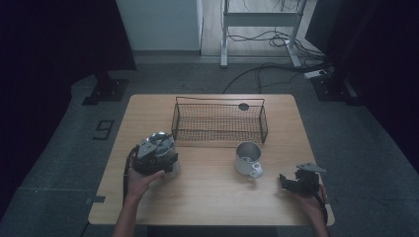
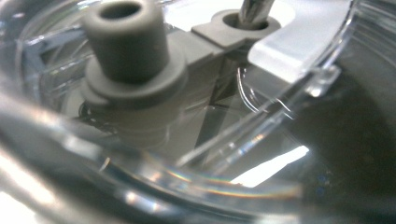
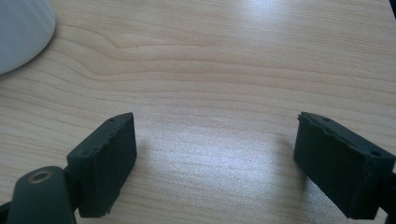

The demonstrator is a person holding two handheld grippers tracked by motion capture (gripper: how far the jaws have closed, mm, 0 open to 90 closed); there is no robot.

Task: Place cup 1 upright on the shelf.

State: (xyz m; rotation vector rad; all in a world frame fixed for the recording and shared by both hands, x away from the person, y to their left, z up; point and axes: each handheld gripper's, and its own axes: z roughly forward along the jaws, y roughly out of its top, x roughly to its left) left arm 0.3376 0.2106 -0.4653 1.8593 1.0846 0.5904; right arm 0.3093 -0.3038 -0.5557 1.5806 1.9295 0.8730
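- High view: a wooden table (image 1: 207,197) stands on grey floor, and the person's forearms come in from the 6 o'clock edge.
- Left gripper (image 1: 157,148) sits at about 9 o'clock on the table, held in the left hand (image 1: 143,180), right on top of a clear glass container (image 1: 160,140) with a metal rim.
- Left gripper view looks from very close into that container (image 2: 261,140): curved clear walls, a grey plastic hub (image 2: 128,60) standing upright inside toward 11 o'clock, and a grey arm with a hole toward 1 o'clock.
- Its own jaws are not visible there, and from above the gripper body hides them, so I cannot tell how wide they stand or whether they grasp the container.
- Right gripper (image 1: 291,182) rests at about 4 o'clock on the table, in the right hand (image 1: 314,202), pointing toward 9 o'clock.
- Right gripper view shows its two black pads (image 3: 105,163) standing well apart over bare wood, with nothing between them; it holds nothing.
- A white mug (image 1: 247,159) stands upright near the table's middle, handle toward 5 o'clock, well apart from both grippers; its white side (image 3: 21,32) shows at 10 o'clock in the right gripper view.
- A wire basket (image 1: 220,121) sits at 12 o'clock, just behind the mug and beside the container.
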